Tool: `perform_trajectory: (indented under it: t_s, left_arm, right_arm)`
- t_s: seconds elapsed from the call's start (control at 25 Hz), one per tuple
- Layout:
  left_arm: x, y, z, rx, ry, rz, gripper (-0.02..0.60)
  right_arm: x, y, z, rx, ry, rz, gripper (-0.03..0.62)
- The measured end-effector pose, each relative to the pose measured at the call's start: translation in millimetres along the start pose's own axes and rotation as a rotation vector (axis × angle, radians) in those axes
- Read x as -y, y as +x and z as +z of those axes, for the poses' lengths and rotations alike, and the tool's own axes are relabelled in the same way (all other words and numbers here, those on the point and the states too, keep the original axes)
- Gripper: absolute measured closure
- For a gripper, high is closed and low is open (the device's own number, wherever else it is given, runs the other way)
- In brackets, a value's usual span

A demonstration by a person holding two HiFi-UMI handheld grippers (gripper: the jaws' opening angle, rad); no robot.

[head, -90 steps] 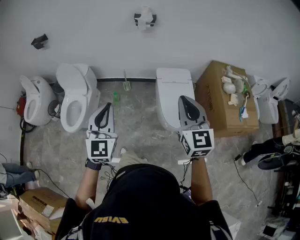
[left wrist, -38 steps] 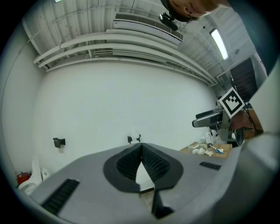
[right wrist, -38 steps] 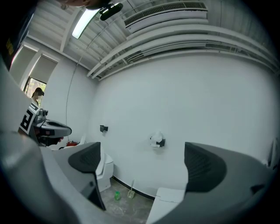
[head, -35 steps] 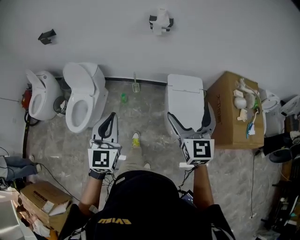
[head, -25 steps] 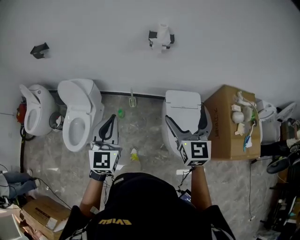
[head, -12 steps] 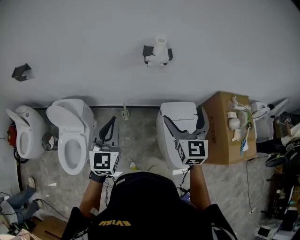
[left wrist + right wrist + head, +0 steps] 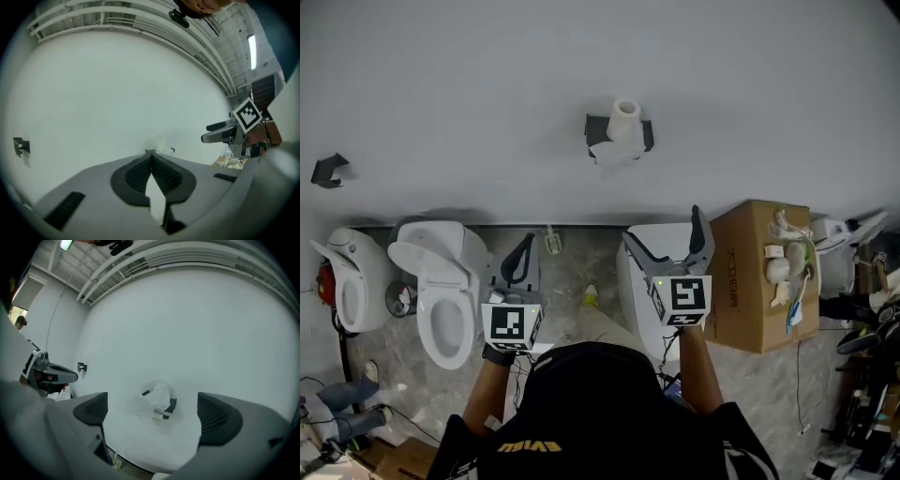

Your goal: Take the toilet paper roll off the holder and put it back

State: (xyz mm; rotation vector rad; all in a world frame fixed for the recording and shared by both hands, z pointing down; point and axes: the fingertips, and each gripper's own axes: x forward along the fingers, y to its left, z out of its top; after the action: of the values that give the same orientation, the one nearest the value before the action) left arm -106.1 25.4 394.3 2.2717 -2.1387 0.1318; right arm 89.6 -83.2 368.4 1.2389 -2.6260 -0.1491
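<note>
A white toilet paper roll (image 7: 624, 116) stands on a black holder (image 7: 602, 131) fixed to the white wall, with a loose sheet hanging in front. My right gripper (image 7: 661, 225) is open and raised below the roll, well short of it. In the right gripper view the roll (image 7: 159, 395) and holder (image 7: 171, 405) sit between the wide-apart pads (image 7: 218, 416), nothing held. My left gripper (image 7: 525, 246) is shut and empty, lower and to the left. The left gripper view shows its pads (image 7: 140, 173) pressed together, with the roll (image 7: 157, 142) faint beyond them.
On the floor below stand an open-lid white toilet (image 7: 441, 281), another toilet (image 7: 345, 281) at the far left, and a closed toilet (image 7: 639, 286) under my right gripper. A cardboard box (image 7: 750, 281) with small items sits right. A black wall fitting (image 7: 328, 171) hangs left.
The person has stepped closer to the wall, so the roll now looms larger. My right gripper, shut 3.6 s ago, has opened and risen toward the roll. The left stays shut.
</note>
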Motion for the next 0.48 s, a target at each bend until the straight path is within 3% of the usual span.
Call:
perform_trajectory:
  t_s: [0.24, 0.48]
  left_arm:
    - [-6.3, 75.3, 28.8, 0.019, 0.014, 0.030, 0.574]
    - [-9.7, 120.6, 27.4, -0.027, 0.032, 0.076, 0.574]
  right_arm:
    - [27.0, 67.9, 0.9, 0.013, -0.028, 0.069, 0.011]
    - [41.8, 113.5, -13.2, 0.019, -0.034, 0.142, 0.011]
